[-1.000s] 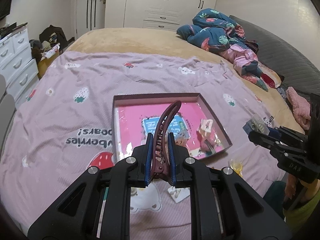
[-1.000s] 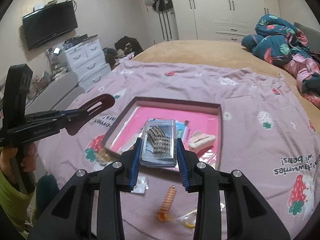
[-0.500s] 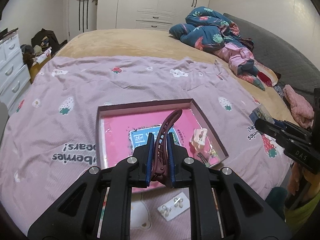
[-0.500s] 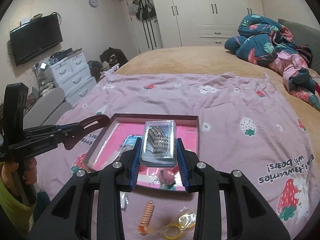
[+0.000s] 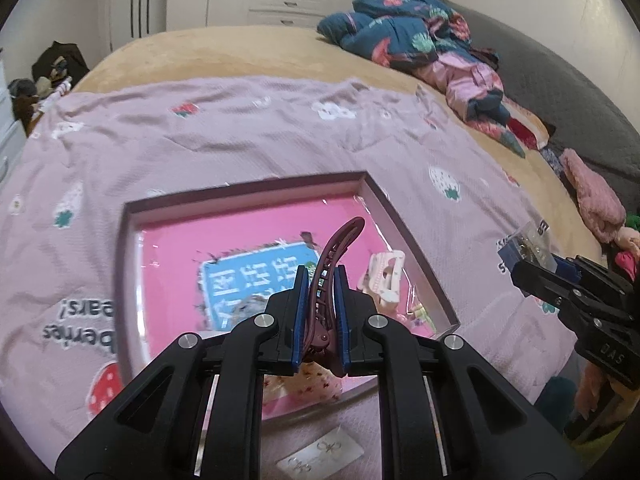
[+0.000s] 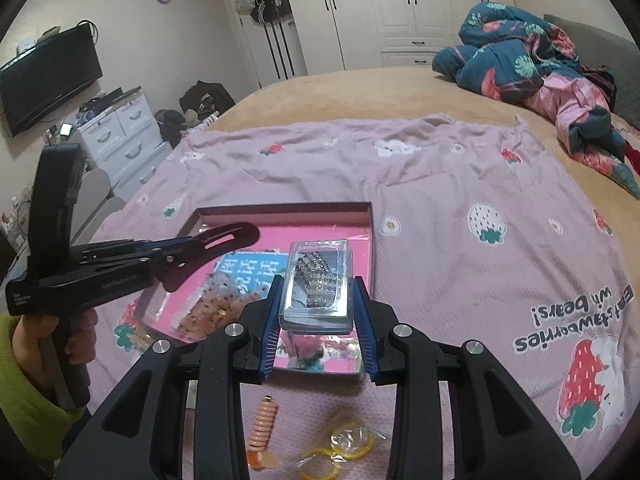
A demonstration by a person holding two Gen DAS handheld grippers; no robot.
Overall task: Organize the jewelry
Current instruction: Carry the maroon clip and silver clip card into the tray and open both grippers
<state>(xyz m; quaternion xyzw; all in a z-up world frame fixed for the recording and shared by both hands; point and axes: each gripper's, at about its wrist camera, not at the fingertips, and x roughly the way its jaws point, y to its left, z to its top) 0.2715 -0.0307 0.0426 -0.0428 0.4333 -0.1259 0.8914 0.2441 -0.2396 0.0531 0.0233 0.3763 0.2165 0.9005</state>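
My left gripper (image 5: 320, 300) is shut on a dark maroon hair clip (image 5: 334, 256), held over the near part of the shallow pink-lined box (image 5: 120, 248) on the bed. The box holds a cream claw clip (image 5: 384, 276), a blue card (image 5: 256, 284) and small packets. My right gripper (image 6: 318, 304) is shut on a clear plastic case with a sparkly piece (image 6: 318, 280), above the box's near right corner (image 6: 370, 232). The left gripper and clip show in the right wrist view (image 6: 224, 238); the right gripper shows in the left wrist view (image 5: 532, 254).
A peach spiral hair tie (image 6: 264, 426) and a packet of yellow hoops (image 6: 344, 444) lie on the pink strawberry blanket (image 6: 480, 184) in front of the box. A small earring card (image 5: 324, 454) lies near. Bundled clothes (image 6: 532, 64) sit far right.
Both grippers have moved forward and closer to the box, still holding their items. The left gripper now hangs over the box's near part; the right one is at its near right corner.
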